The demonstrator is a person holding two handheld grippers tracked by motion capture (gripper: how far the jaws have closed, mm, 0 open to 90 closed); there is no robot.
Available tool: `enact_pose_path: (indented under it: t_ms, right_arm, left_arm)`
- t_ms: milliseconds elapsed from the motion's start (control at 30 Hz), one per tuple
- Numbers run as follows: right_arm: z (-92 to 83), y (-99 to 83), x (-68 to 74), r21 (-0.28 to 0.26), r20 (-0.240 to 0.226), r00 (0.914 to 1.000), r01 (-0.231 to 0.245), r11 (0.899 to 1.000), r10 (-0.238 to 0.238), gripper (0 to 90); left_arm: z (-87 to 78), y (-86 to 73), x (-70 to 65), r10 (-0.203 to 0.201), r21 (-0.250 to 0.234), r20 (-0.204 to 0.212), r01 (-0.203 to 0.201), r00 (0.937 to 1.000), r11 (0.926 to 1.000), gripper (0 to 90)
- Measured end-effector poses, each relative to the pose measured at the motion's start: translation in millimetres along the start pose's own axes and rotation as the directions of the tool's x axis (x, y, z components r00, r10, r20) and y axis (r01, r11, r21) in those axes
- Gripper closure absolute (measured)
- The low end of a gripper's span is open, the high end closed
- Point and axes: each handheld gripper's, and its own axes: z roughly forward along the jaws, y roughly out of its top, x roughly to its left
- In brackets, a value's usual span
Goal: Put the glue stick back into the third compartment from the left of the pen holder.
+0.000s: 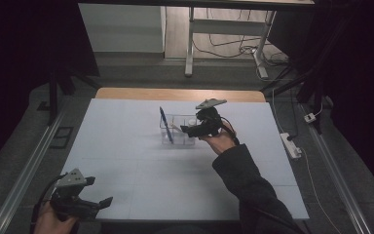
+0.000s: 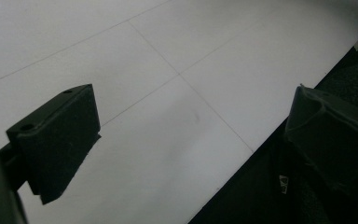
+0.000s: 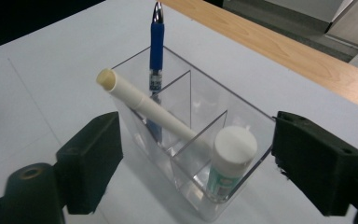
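Right tongs (image 3: 193, 163) gape wide and empty at the clear organizer (image 3: 242, 116) mid-desk, white stick (image 3: 154, 109) just dropped inside; withdrawal looks next, as left tongs (image 2: 186, 140) idle open at 7 o'clock.

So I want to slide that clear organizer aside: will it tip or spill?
The clear organizer looks light and thin-walled, so a low push would probably slide it on the smooth white table. The white tube and blue pen lean above the rim, so they may shift or rattle.
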Motion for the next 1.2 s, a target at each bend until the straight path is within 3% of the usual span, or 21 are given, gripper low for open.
enact_pose_path:
  t_ms: [367,667,1200]
  right_arm:
    - [-11.5,-12.2,5.1,0.069,-0.045,0.9990,0.012,0.998,-0.009,1.2]
    - [-19.2,-30.5,11.0,0.128,-0.069,0.9964,0.059,0.990,-0.050,0.0]
    - [-53.3,-59.8,21.9,0.136,-0.078,0.9966,0.039,0.990,-0.028,0.0]
  left_arm:
    - [-0.1,-0.1,-0.7,0.008,-0.001,0.004,-0.008,1.0000,1.0000,2.9]
    - [-0.2,-0.2,-1.0,0.009,-0.002,0.002,-0.009,1.0000,1.0000,2.1]
    - [-0.5,-0.4,-1.1,0.011,-0.003,0.002,-0.011,0.9999,0.9999,2.2]
